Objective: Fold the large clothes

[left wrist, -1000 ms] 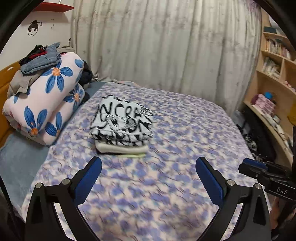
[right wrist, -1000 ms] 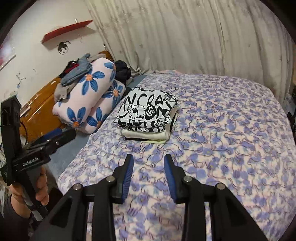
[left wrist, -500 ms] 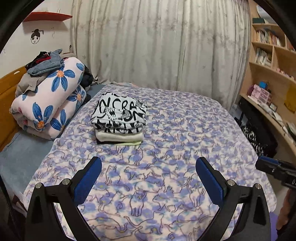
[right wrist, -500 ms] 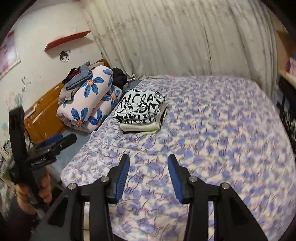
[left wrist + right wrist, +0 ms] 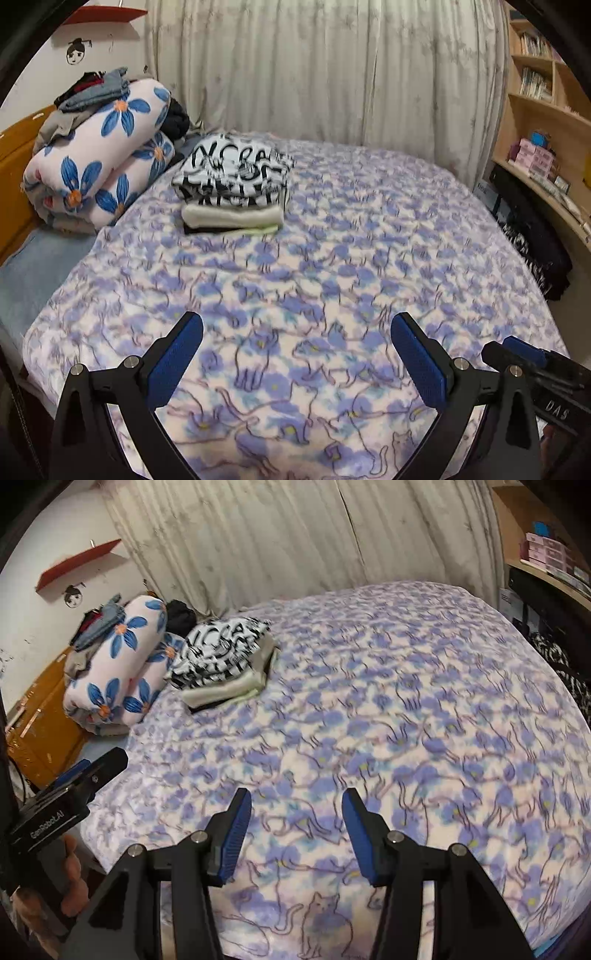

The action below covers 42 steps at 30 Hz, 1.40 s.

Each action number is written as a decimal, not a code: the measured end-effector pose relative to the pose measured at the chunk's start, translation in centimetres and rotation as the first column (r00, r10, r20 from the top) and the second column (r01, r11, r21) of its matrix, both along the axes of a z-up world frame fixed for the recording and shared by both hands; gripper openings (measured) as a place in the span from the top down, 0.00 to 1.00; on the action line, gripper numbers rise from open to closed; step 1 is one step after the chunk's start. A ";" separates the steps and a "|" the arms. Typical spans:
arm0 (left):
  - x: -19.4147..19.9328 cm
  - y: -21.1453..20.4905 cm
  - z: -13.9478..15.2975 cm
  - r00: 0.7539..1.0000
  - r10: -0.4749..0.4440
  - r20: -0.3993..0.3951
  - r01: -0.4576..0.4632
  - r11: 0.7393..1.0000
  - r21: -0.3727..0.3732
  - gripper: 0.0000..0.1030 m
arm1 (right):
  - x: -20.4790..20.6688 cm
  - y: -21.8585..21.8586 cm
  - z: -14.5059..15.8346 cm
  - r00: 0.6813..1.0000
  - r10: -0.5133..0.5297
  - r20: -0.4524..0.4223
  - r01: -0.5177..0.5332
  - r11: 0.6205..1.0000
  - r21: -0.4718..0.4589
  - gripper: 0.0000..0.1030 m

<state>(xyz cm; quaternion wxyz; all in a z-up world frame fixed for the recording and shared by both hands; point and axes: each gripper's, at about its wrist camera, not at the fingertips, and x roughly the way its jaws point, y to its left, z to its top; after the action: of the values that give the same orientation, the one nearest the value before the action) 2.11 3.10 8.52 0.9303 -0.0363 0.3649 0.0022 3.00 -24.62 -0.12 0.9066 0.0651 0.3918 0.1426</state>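
A stack of folded clothes (image 5: pixel 232 192) (image 5: pixel 225 661), topped by a black-and-white lettered garment, rests on the purple cat-print blanket (image 5: pixel 332 277) (image 5: pixel 406 720) at the bed's far left. My left gripper (image 5: pixel 295 332) hangs wide open over the near part of the blanket, nothing between its blue pads. My right gripper (image 5: pixel 293 805) hovers over the near edge too; its jaws are opening and hold nothing. Each gripper shows in the other's view: the right gripper's body (image 5: pixel 532 365) at lower right, the left gripper's body (image 5: pixel 70 790) at lower left, held by a hand (image 5: pixel 72 882).
A rolled flower-print quilt (image 5: pixel 99 155) (image 5: pixel 118 664) with loose clothes on top lies by the wooden headboard (image 5: pixel 40 716). Curtains (image 5: pixel 314 66) close off the far side. A bookshelf (image 5: pixel 543 122) and dark patterned fabric (image 5: pixel 532 236) stand along the right.
Both grippers have drawn back and sunk toward the near edge of the bed, so the folded stack looks farther away. The right gripper's jaws have widened; the left stayed wide open.
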 end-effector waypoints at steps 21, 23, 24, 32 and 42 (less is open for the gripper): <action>-1.0 -1.9 -7.8 0.977 -0.038 -0.209 0.031 0.999 -0.038 0.02 | -1.9 1.4 -4.9 0.994 -0.070 -0.079 0.063 0.994 -0.087 0.34; -1.0 -2.0 -7.9 0.976 -0.045 -0.214 0.038 0.999 -0.038 0.02 | -2.0 1.6 -5.0 0.994 -0.071 -0.085 0.062 0.994 -0.095 0.34; -1.1 -2.1 -7.9 0.976 -0.044 -0.215 0.037 0.999 -0.033 0.02 | -2.0 1.7 -5.2 0.994 -0.072 -0.088 0.063 0.993 -0.099 0.34; -1.2 -2.0 -7.9 0.975 -0.039 -0.219 0.036 0.999 -0.019 0.02 | -2.1 1.7 -5.3 0.993 -0.079 -0.088 0.070 0.992 -0.101 0.33; -1.5 -2.1 -7.9 0.976 -0.035 -0.216 0.033 0.999 -0.016 0.02 | -2.5 1.5 -5.2 0.993 -0.089 -0.079 0.081 0.991 -0.105 0.33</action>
<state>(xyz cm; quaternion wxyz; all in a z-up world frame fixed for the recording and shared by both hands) 0.59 1.04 0.65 0.8847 -0.0352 0.4646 -0.0119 0.49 -23.10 -5.33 0.8967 0.0414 0.4332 0.0808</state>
